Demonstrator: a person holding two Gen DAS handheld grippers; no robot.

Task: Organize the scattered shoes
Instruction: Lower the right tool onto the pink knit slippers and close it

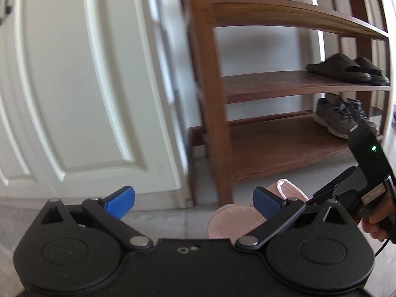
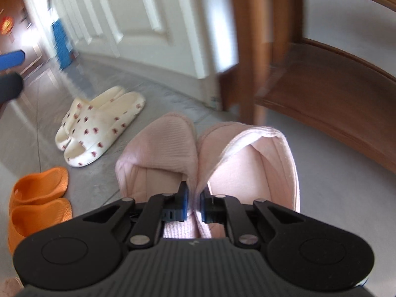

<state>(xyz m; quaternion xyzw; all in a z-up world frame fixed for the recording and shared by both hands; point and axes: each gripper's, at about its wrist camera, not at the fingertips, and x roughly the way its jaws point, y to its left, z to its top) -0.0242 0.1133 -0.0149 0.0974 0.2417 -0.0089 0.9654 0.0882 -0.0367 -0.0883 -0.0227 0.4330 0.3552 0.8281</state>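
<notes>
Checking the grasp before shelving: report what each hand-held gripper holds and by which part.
The right hand-held gripper pinches the pink slippers together by their adjoining inner edges near the heels. The left hand-held gripper is open and holds nothing.

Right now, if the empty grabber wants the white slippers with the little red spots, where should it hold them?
Probably by the two inner side walls, pinched together, coming from above at the heel end. The spotted white slippers lie side by side on the floor, touching, soles down. That is how the right gripper holds the pink slippers. The left gripper is open and empty.
</notes>
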